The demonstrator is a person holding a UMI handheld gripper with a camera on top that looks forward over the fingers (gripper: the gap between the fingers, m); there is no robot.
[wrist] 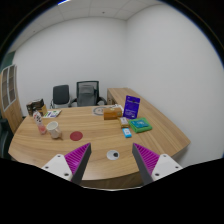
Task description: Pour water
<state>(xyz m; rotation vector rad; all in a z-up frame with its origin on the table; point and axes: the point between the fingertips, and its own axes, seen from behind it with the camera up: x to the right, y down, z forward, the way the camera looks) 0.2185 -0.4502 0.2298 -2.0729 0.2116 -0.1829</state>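
My gripper (112,160) is held high above the near end of a long wooden table (90,140), its two magenta-padded fingers (76,159) spread wide with nothing between them. On the tabletop between the fingers lies a small round white-rimmed object with a dark centre (112,155). Far beyond the left finger, at the table's left end, stand a clear cup (53,128) and a small cluster of containers (40,117); I cannot tell which holds water. A dark red round object (77,134) lies near them.
A purple box (132,106) stands at the table's right side, with a green item (142,126) and a blue packet (127,133) beside it. An orange-brown box (111,113) sits mid-table. Two black office chairs (76,94) stand behind the table against the white wall.
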